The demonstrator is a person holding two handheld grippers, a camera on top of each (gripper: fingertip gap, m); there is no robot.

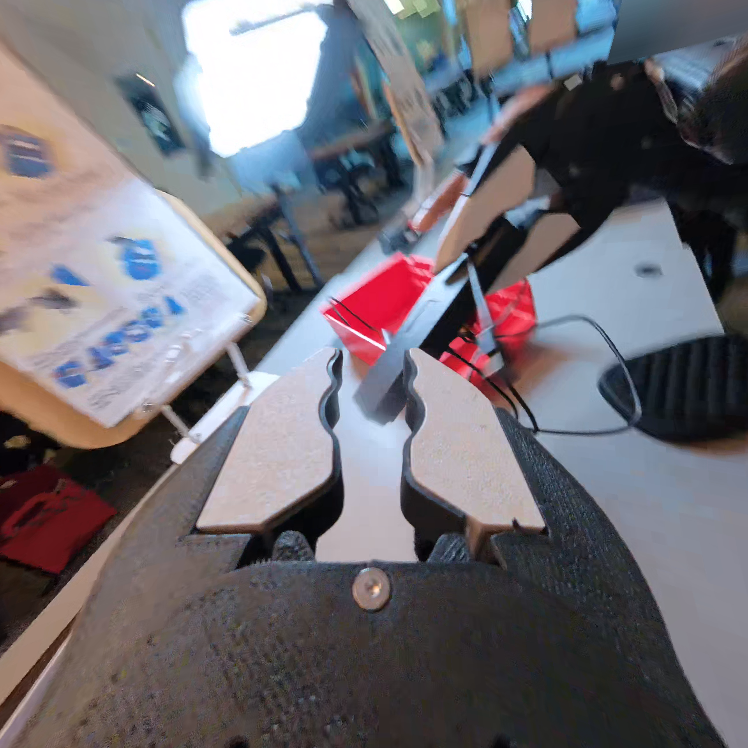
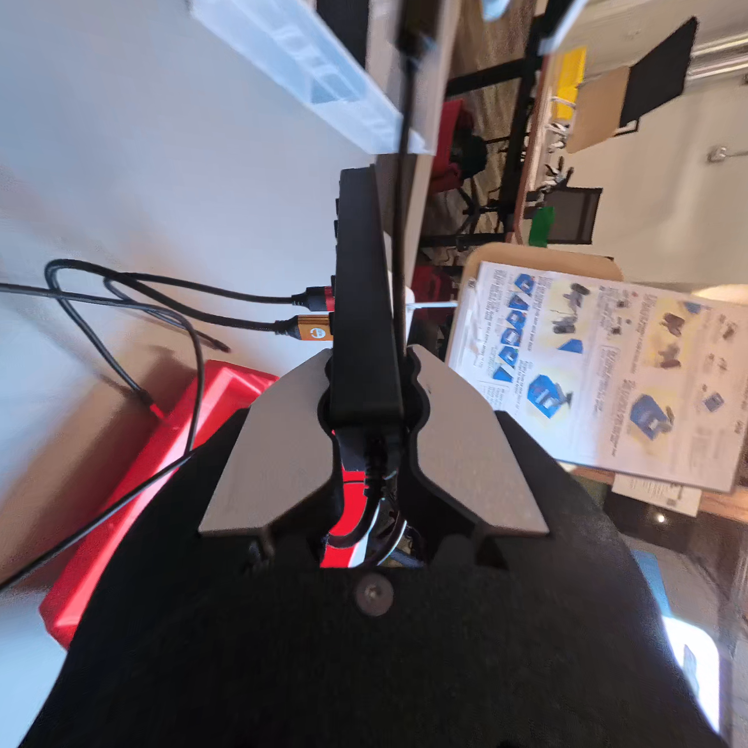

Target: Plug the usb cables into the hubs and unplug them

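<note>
My right gripper (image 2: 370,356) is shut on a long black USB hub (image 2: 362,283) and holds it above the white table. Two USB plugs sit in the hub's left side: a red-collared one (image 2: 319,294) and an orange one (image 2: 315,328), with black cables (image 2: 162,283) trailing left. In the left wrist view the same hub (image 1: 409,340) slants down from the right gripper (image 1: 485,251), and its lower end lies just beyond my left gripper's fingertips. My left gripper (image 1: 372,364) is open and empty.
A red bin (image 1: 376,303) sits on the white table (image 1: 607,506) under the hub, also in the right wrist view (image 2: 133,506). A black ribbed object (image 1: 688,388) lies to the right. A clear plastic organizer (image 2: 315,69) lies farther back. A printed sheet (image 2: 599,372) stands off the table edge. Some 15 cm of space lies between my two pairs of fingers.
</note>
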